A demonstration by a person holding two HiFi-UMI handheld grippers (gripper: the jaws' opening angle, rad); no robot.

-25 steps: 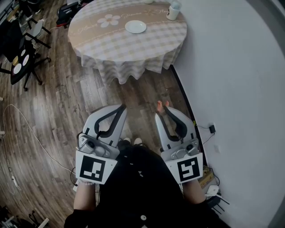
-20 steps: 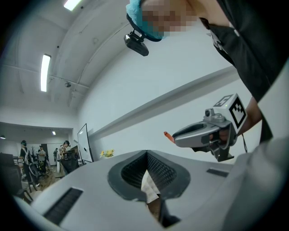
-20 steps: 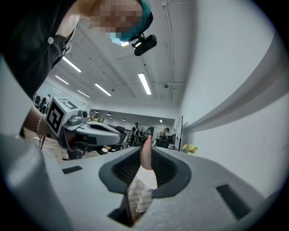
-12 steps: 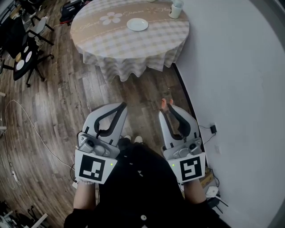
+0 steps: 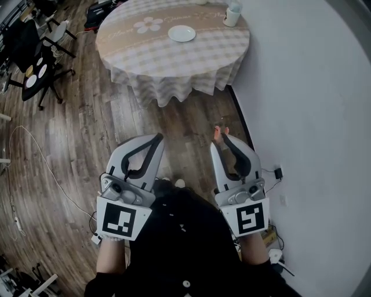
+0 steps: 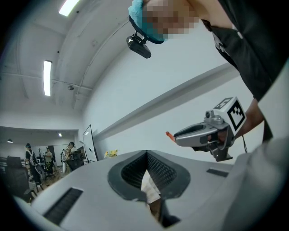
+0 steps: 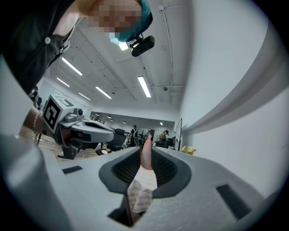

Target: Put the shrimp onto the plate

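One shrimp point(image 5: 218, 132) lengthwise in hand-held gripper point(image 5: 220, 142)

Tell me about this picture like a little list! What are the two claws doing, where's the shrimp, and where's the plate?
left gripper: shut, nothing between its jaws
right gripper: shut on the shrimp
shrimp: pinkish-orange, pinched at the jaw tips and poking out past them, above the wooden floor
plate: white, looks empty, on the table ahead
table: round, checked cloth, a cup near its far right edge
shrimp on plate: not yet
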